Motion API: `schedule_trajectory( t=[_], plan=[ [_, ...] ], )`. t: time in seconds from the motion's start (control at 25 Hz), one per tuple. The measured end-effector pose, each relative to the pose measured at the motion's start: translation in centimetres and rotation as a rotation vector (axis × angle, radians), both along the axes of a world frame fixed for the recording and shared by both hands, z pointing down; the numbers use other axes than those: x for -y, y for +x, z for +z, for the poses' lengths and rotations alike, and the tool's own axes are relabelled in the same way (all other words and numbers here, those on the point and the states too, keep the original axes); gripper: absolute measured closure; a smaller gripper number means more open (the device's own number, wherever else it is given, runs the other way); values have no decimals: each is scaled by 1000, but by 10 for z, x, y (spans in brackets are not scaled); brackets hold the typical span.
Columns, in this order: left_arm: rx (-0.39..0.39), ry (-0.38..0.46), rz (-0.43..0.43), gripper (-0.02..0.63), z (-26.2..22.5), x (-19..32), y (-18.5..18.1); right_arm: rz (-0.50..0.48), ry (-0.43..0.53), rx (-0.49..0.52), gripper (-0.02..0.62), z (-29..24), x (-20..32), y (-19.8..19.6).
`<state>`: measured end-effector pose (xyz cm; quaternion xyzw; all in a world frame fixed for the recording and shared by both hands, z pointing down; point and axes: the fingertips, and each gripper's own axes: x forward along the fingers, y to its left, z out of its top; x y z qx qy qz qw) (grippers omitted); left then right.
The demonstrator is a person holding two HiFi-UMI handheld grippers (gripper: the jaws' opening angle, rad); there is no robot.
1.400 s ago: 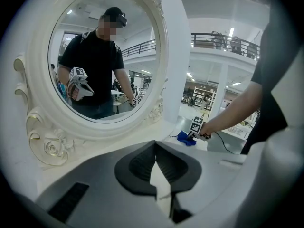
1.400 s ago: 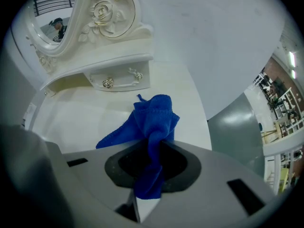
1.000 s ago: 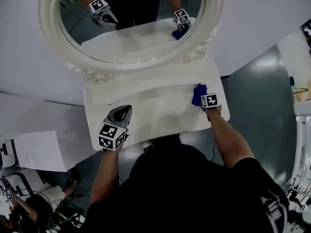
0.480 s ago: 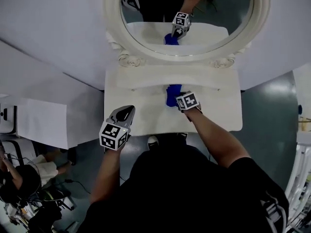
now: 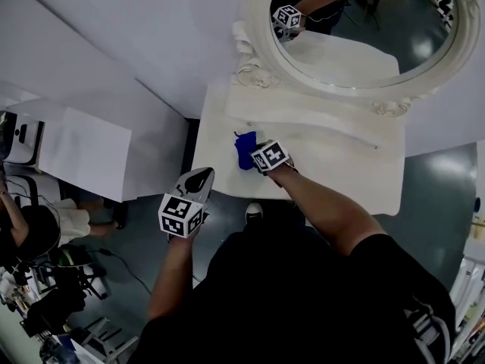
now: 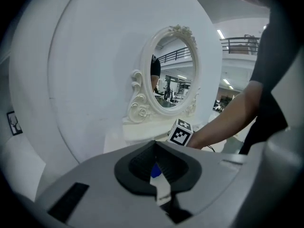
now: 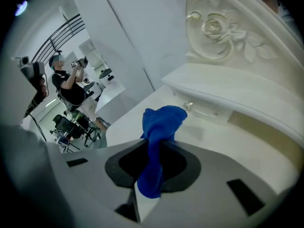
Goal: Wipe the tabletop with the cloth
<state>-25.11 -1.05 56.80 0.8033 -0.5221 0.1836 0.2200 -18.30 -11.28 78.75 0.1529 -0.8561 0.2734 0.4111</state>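
A blue cloth (image 5: 244, 149) lies bunched on the white tabletop (image 5: 341, 169) near its left end. My right gripper (image 5: 255, 156) is shut on it. In the right gripper view the cloth (image 7: 164, 120) hangs clamped between the jaws of that gripper (image 7: 154, 144), with its front fold down on the tabletop (image 7: 228, 141). My left gripper (image 5: 198, 176) hovers off the table's front left corner, above the floor. In the left gripper view its jaws (image 6: 154, 148) are shut with nothing in them, and the right gripper's marker cube (image 6: 180, 133) shows beyond them.
An oval mirror in an ornate white frame (image 5: 261, 67) stands at the back of the table on a raised shelf (image 5: 303, 120). A small drawer knob (image 7: 189, 107) sits under that shelf. White panels (image 5: 83, 150) stand at the left, with a person and chairs (image 5: 38, 249) beyond.
My right gripper has dragged the blue cloth across the tabletop from the right end to the left end. The left gripper has stayed at the front left, shut.
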Motion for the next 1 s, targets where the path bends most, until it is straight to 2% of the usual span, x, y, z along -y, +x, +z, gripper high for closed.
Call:
schedule_trajectory(
  t=[0.28,0.44,0.68,1.0],
  plan=[
    [14,-19,-74,595,5,-39,-53,-120,-64,35,538,12,-60,-85],
    [17,-22,-92,595,7,-52,-74,-158,-84,17,538,24,-83,-109],
    [18,-25,-87,595,8,-59,-87,-162,-90,-26,538,40,-94,-109],
    [20,-17,-39,595,7,-50,-73,-145,-76,-55,538,51,-89,-81]
  ],
)
